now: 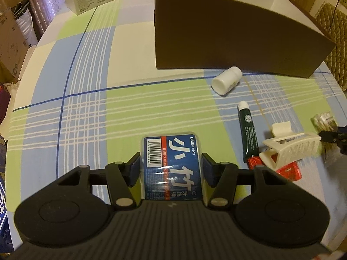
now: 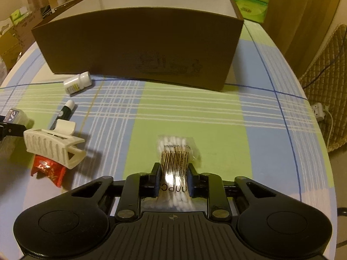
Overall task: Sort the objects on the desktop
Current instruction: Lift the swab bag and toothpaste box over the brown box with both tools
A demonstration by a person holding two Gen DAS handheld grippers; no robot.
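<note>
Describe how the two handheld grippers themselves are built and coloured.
Both look alike. The left gripper and right gripper have matte black ribbed bodies, two round black discs, black linkage arms with silver pivot pins, and dark blue pads. No cables, hands or sleeves show.

"BMBO" and "BMBO Classic" are read beside a barcode on the blue floss pick box (image 1: 172,166). "MADE IN CHINA" is printed, with barcode, on the cotton swab bag (image 2: 176,158).

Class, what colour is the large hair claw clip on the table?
Cream-white hair claw clip, clearest in the right wrist view.
</note>
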